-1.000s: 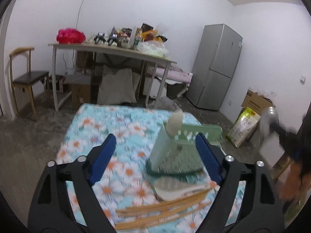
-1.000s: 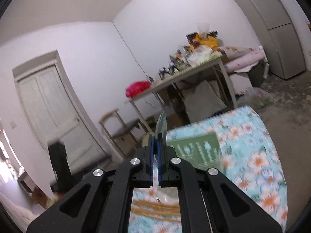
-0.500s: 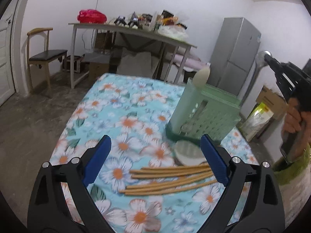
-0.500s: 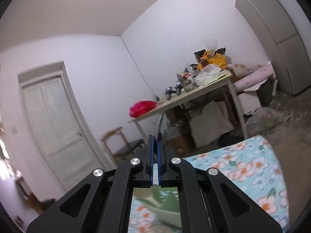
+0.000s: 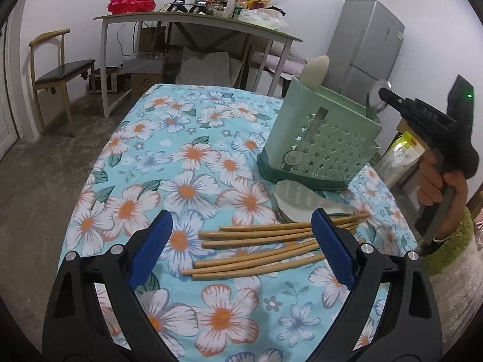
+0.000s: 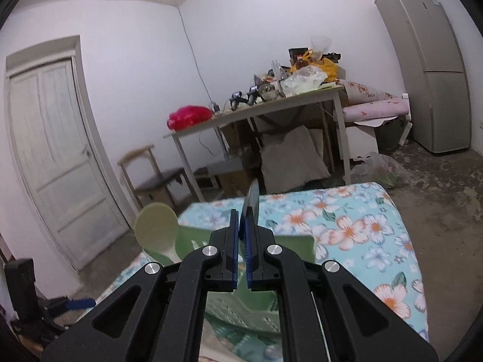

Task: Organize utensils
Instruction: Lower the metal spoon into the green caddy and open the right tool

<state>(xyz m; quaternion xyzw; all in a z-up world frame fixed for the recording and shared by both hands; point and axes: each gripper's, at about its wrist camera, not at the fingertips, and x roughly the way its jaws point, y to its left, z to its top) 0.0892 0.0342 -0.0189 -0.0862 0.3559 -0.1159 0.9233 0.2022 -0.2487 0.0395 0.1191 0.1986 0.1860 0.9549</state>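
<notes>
A green perforated utensil holder stands on the floral tablecloth, with a pale rice paddle upright in it. Several wooden chopsticks and a white rice paddle lie in front of it. My left gripper is open and empty, low over the chopsticks. My right gripper is shut on a metal spoon, seen edge-on, just above the holder. In the left wrist view the spoon's bowl hangs over the holder's right rim.
A cluttered grey table stands behind, with a wooden chair at left and a grey fridge at right. A door is in the right wrist view. The table's right edge lies close behind the holder.
My left gripper has pulled back and dropped low over the chopsticks. My right gripper has carried the spoon in from the right to just above the holder.
</notes>
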